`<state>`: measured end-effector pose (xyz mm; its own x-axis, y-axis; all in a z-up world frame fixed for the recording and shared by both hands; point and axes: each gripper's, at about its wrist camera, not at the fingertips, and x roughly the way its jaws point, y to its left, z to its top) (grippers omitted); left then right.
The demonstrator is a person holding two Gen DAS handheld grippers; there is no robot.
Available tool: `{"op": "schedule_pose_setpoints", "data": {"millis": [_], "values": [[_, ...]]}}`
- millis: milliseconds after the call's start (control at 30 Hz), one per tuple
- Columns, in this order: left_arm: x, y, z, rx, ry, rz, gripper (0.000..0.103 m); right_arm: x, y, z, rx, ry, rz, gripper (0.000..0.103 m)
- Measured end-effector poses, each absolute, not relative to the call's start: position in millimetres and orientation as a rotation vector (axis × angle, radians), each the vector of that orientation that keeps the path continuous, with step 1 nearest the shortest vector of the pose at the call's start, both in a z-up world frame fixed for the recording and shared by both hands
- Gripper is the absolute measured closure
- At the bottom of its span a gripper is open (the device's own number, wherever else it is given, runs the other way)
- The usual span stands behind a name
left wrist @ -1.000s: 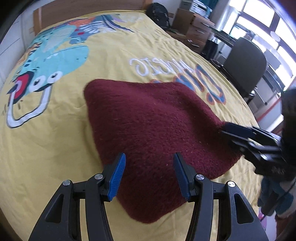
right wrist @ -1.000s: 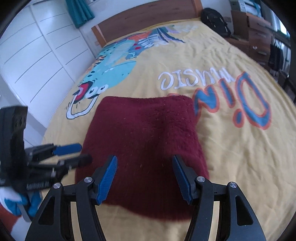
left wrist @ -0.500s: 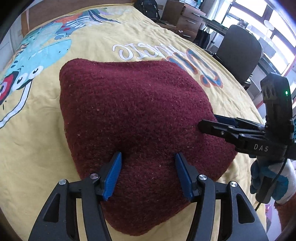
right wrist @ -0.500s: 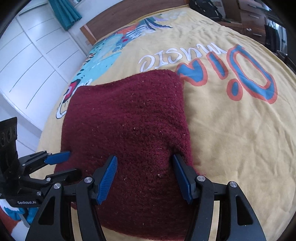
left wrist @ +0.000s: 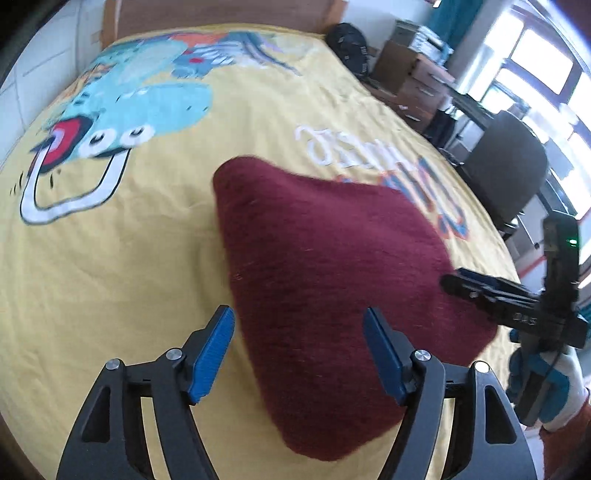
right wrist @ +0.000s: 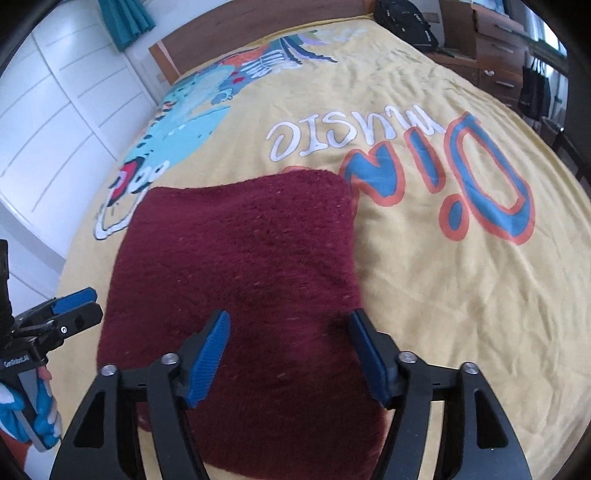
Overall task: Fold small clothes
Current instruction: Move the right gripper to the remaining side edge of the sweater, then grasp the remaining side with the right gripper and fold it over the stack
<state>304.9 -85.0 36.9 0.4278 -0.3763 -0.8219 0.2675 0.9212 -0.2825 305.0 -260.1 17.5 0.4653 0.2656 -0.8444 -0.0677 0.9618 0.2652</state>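
Both grippers, left gripper (left wrist: pixel 298 352) and right gripper (right wrist: pixel 288 356), are spreading their fingers, pinching nothing, over the maroon cloth (right wrist: pixel 243 258) lying on the yellow bedspread (right wrist: pixel 443 295).

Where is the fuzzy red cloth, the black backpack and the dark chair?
Fuzzy red cloth (right wrist: pixel 243 258), right wrist view, middle of its top surface.
Black backpack (right wrist: pixel 404 20), right wrist view, its front, beside the bed's far corner.
Dark chair (left wrist: pixel 506 166), left wrist view, its backrest.
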Motion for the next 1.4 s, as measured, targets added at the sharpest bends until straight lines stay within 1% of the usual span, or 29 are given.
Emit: {"op": "schedule_pose_setpoints", "data": {"millis": [133,167,200,233,267,333,433,533,667,733,800,833,867,933,967,1033,1133,1233,1400], "values": [[316.2,-77.8,17.1,-0.164,1.118,-0.390,0.035,314.3,-262.4,4.8,0.193,1.130,0.212,0.031],[317.7,-76.2,14.4,-0.179,1.129,-0.392,0.032,316.7,-263.4,1.0,0.200,1.143,0.221,0.029],[320.5,-76.1,12.1,-0.191,1.137,-0.390,0.024,318.9,-264.2,-2.3,0.209,1.154,0.233,0.027],[323.7,-75.5,10.0,-0.202,1.146,-0.387,0.020,321.5,-264.7,-6.4,0.218,1.171,0.247,0.026],[326.7,-75.2,6.7,-0.210,1.163,-0.381,0.019,323.8,-264.6,-10.4,0.222,1.189,0.260,0.024],[332.2,-77.5,1.9,-0.211,1.195,-0.365,0.010,329.5,-263.8,-19.5,0.224,1.224,0.294,0.022],[337.4,-81.3,-3.8,-0.209,1.225,-0.361,0.007,337.2,-265.9,-30.6,0.252,1.257,0.339,0.022],[340.8,-88.4,-10.5,-0.197,1.255,-0.378,0.006,342.1,-271.9,-43.2,0.311,1.288,0.384,0.022],[345.7,-87.4,-23.2,-0.254,1.296,-0.409,0.006,342.9,-274.9,-51.0,0.339,1.291,0.427,0.022],[346.5,-85.2,-27.4,-0.278,1.299,-0.424,0.006,342.8,-273.9,-51.7,0.354,1.289,0.454,0.030],[346.2,-82.6,-28.7,-0.305,1.287,-0.445,0.011,342.8,-273.1,-52.0,0.359,1.284,0.466,0.036],[345.9,-81.1,-27.4,-0.320,1.282,-0.461,0.020,342.3,-273.9,-52.0,0.370,1.278,0.472,0.038],[346.6,-80.1,-26.5,-0.346,1.274,-0.487,0.024,340.6,-275.3,-51.1,0.378,1.268,0.476,0.042],[346.2,-77.3,-21.0,-0.360,1.246,-0.517,0.038,336.9,-277.4,-47.5,0.392,1.247,0.481,0.048],[346.1,-74.6,-18.6,-0.366,1.231,-0.526,0.040,334.0,-278.7,-43.9,0.395,1.234,0.484,0.053],[344.0,-65.9,-12.3,-0.387,1.210,-0.546,0.049,329.5,-279.6,-34.8,0.402,1.203,0.484,0.056],[341.8,-55.0,0.8,-0.409,1.175,-0.571,0.056,324.6,-276.3,-15.8,0.407,1.148,0.496,0.058],[339.1,-41.4,20.9,-0.428,1.132,-0.592,0.057,324.0,-264.4,7.0,0.384,1.108,0.519,0.059],[331.7,5.8,51.7,-0.412,1.060,-0.587,0.057,328.4,-239.3,24.4,0.403,1.067,0.567,0.059]]}}
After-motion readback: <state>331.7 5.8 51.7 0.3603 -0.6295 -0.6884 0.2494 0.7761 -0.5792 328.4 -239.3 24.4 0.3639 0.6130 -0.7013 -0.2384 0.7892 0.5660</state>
